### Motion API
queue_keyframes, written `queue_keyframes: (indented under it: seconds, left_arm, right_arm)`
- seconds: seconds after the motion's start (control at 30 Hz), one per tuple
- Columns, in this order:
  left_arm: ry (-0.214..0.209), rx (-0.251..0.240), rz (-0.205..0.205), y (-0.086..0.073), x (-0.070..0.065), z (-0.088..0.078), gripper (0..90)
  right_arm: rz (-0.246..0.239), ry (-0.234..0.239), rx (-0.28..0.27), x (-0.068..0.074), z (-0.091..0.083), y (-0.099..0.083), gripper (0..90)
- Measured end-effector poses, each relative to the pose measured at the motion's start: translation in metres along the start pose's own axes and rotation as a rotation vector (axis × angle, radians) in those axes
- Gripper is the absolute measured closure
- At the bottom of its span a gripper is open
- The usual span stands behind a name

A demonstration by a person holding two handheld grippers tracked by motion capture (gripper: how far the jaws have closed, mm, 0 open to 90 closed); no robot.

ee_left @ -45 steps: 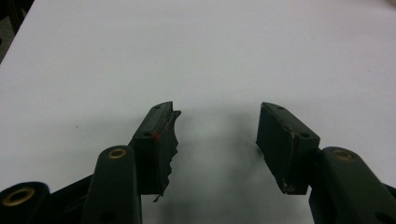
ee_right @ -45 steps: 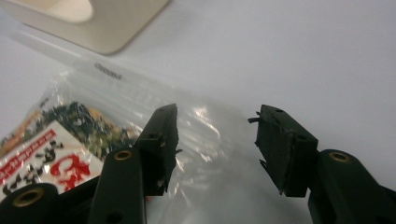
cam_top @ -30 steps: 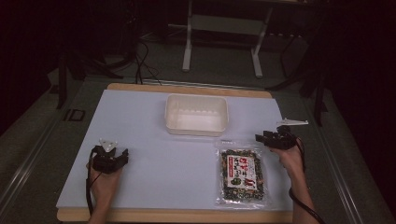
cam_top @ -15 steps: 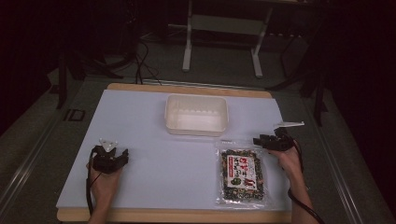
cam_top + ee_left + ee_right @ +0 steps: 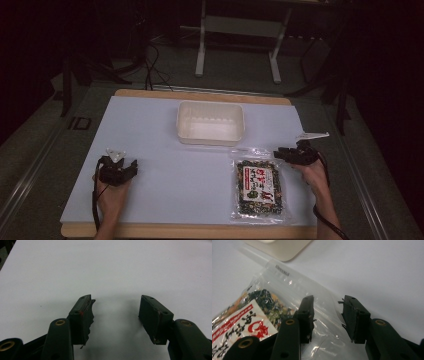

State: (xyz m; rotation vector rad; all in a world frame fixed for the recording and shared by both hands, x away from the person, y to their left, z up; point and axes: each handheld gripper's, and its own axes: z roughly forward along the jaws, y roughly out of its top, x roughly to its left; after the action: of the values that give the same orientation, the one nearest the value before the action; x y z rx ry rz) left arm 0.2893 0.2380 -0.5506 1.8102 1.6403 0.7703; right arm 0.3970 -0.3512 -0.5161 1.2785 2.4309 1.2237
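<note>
A clear bag of mixed dry snack with a red and white label (image 5: 258,187) lies flat on the white table sheet at the front right. My right gripper (image 5: 280,154) is at the bag's far right corner, pointing left. In the right gripper view the bag (image 5: 262,312) has its clear plastic edge lying between the open jaws of that gripper (image 5: 328,302). These jaws have just been closing, and the pads stand apart from the plastic. My left gripper (image 5: 131,166) rests at the front left, and its own view (image 5: 116,298) has it open over bare sheet.
A cream rectangular tub (image 5: 210,105) stands empty at the middle back of the sheet, and its corner (image 5: 284,250) lies just beyond the bag. A wooden table edge (image 5: 190,231) runs along the front. Dark floor, cables and a metal stand lie behind.
My right gripper has edged left and slightly nearer, onto the bag's far right corner. The left gripper and the bag have not moved.
</note>
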Motion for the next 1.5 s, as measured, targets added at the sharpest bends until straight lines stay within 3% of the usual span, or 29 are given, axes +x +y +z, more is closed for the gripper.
queue_keyframes:
  seconds: [0.2,0.33,0.47,0.7,1.0,1.17,1.27,1.37,1.5]
  left_arm:
    - [0.001,0.000,-0.001,0.000,0.000,0.000,44.1]
    - [0.003,0.001,-0.004,0.000,0.000,0.000,43.8]
    - [0.004,0.001,-0.004,0.000,0.000,0.000,43.6]
    - [0.000,0.002,-0.008,0.000,0.001,0.000,43.5]
    - [0.000,0.003,-0.008,0.000,0.001,0.000,43.4]
    - [0.001,0.003,-0.008,0.000,0.001,0.000,43.4]
    - [0.001,0.003,-0.008,0.000,0.000,0.000,43.4]
    - [0.000,0.004,-0.009,0.000,0.001,0.000,43.4]
    - [-0.001,0.008,-0.010,0.000,0.001,0.000,43.4]
  right_arm:
    - [-0.015,0.013,0.013,0.000,-0.002,-0.002,61.3]
    - [-0.056,0.046,0.016,0.002,-0.005,-0.006,64.2]
    - [-0.085,0.048,0.050,0.005,0.000,-0.008,64.6]
    - [-0.063,0.039,0.088,0.004,0.015,-0.009,60.1]
    - [0.014,0.100,0.060,-0.002,0.015,-0.010,73.8]
    - [-0.013,0.085,0.083,0.001,0.016,-0.007,76.5]
    - [-0.030,0.086,0.090,0.003,0.016,-0.006,81.8]
    - [-0.054,0.058,0.106,0.007,0.016,-0.004,87.5]
    - [-0.076,0.059,0.124,0.010,0.015,-0.002,88.7]
